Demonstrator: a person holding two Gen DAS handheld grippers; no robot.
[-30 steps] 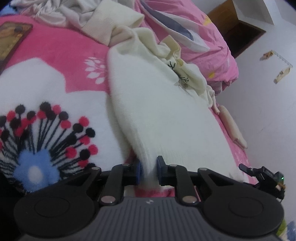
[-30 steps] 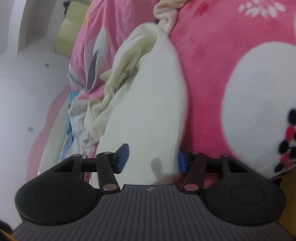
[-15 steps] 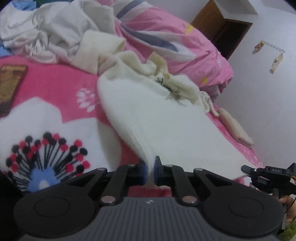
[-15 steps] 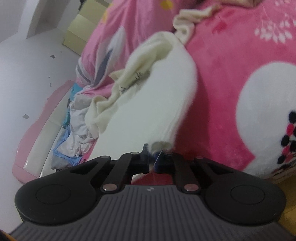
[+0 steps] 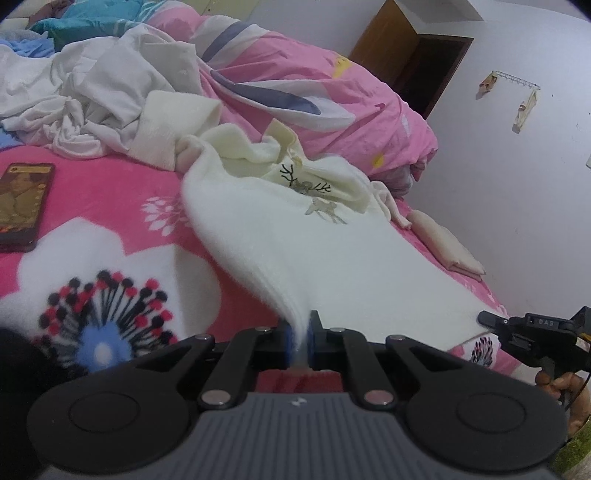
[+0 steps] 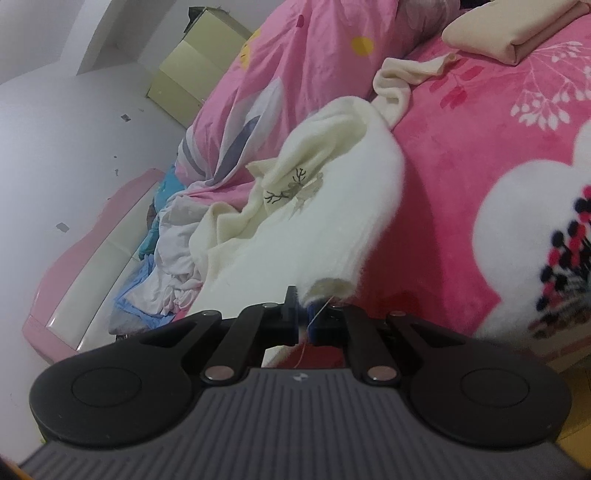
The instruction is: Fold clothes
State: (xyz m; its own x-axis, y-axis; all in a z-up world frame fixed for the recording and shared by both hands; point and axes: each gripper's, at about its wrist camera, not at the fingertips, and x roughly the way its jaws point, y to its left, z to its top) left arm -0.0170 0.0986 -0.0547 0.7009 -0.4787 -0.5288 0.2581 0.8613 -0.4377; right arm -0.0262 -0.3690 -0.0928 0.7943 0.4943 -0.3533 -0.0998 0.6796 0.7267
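Grippers are pinching the near hem of a cream deer-print sweater at the bed's near edge: left gripper and right gripper each clamping a corner. Keeping both corners level and taut is looking key to a square fold.

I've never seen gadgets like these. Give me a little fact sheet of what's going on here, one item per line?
Setting: bed with pink flowered blanket
Being handled: white sweater, deer embroidery showing
Left gripper: shut on the sweater's near edge
Right gripper: shut on another corner of that edge
Nearby: phone, heap of unfolded clothes, folded beige garment
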